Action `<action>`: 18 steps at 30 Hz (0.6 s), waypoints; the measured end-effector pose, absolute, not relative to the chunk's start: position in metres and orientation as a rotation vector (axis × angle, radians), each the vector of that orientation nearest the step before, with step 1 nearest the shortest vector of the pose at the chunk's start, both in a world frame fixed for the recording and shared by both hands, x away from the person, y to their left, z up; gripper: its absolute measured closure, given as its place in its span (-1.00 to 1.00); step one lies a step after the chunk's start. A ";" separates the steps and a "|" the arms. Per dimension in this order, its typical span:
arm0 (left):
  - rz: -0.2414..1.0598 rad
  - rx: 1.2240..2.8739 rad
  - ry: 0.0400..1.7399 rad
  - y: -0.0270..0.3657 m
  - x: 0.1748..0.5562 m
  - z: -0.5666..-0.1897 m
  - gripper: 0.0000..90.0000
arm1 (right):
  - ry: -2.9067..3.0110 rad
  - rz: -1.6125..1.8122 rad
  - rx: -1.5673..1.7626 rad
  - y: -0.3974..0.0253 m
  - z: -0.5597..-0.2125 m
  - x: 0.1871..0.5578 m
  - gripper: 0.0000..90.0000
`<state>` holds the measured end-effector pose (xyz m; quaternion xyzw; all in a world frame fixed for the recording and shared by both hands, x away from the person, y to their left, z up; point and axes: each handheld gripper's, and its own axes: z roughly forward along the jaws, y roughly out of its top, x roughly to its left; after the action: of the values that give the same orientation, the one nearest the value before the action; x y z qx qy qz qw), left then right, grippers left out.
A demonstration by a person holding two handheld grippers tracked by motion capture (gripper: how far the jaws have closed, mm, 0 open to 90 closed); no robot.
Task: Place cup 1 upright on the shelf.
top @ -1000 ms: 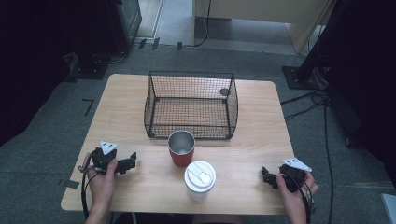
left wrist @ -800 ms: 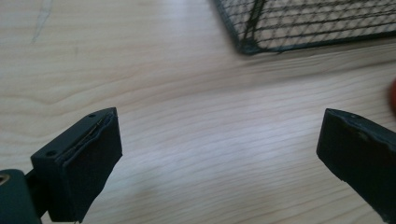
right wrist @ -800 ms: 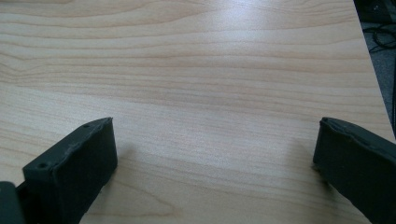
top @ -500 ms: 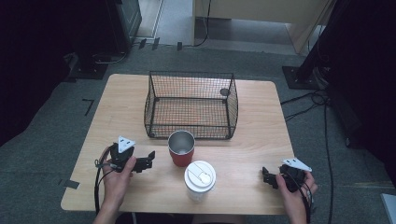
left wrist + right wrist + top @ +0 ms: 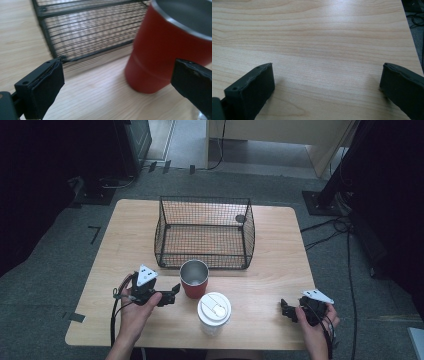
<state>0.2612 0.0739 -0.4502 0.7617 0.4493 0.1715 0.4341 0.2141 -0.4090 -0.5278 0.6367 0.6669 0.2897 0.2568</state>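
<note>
Left gripper view: red tumbler [image 5: 162, 50] nears right jaw.

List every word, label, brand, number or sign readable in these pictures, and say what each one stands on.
None can be read.
Red tumbler: plain side, no print in the left gripper view.
White lidded cup: raised marks on the lid, too small to read.
Wire basket, wooden table, both grippers: no lettering visible.
</note>
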 end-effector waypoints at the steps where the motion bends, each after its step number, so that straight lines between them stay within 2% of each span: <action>1: 0.423 1.902 1.109 0.072 0.261 -0.450 -1.00 | 1.810 0.786 1.727 -0.409 -0.528 0.214 -1.00; 18: 0.388 1.999 1.021 0.037 0.260 -0.457 -1.00 | 1.810 0.786 1.727 -0.409 -0.528 0.214 -1.00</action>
<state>0.2601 0.0372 -0.4570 0.7969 0.4069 0.1546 0.4188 0.2140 -0.4090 -0.5278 0.6366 0.6670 0.2896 0.2567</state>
